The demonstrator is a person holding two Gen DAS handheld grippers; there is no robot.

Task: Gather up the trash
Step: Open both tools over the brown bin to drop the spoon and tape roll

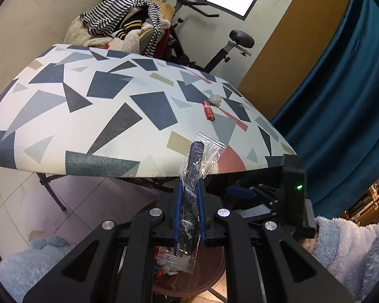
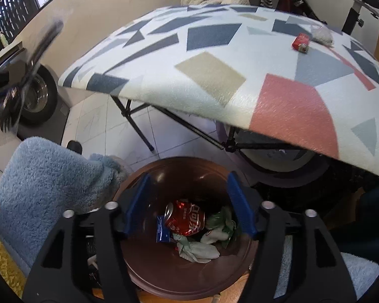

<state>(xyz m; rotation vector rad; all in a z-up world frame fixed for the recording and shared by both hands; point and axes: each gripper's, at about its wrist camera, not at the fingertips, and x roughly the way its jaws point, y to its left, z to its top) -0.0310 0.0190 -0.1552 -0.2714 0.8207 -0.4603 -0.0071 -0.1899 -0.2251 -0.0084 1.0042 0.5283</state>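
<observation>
My left gripper is shut on a clear plastic wrapper with a black utensil inside, held up over the near table edge. The same wrapped utensil shows blurred at the left of the right wrist view. My right gripper stands open, nothing between its blue pads, above a brown bin. In the bin lie a red cola can, a blue packet and crumpled green-white paper. On the patterned table lie a small red box and a white wad.
A chair piled with striped clothes and an exercise bike stand behind the table. A blue curtain hangs on the right. A washing machine door is at the left. Fluffy blue sleeves flank the bin.
</observation>
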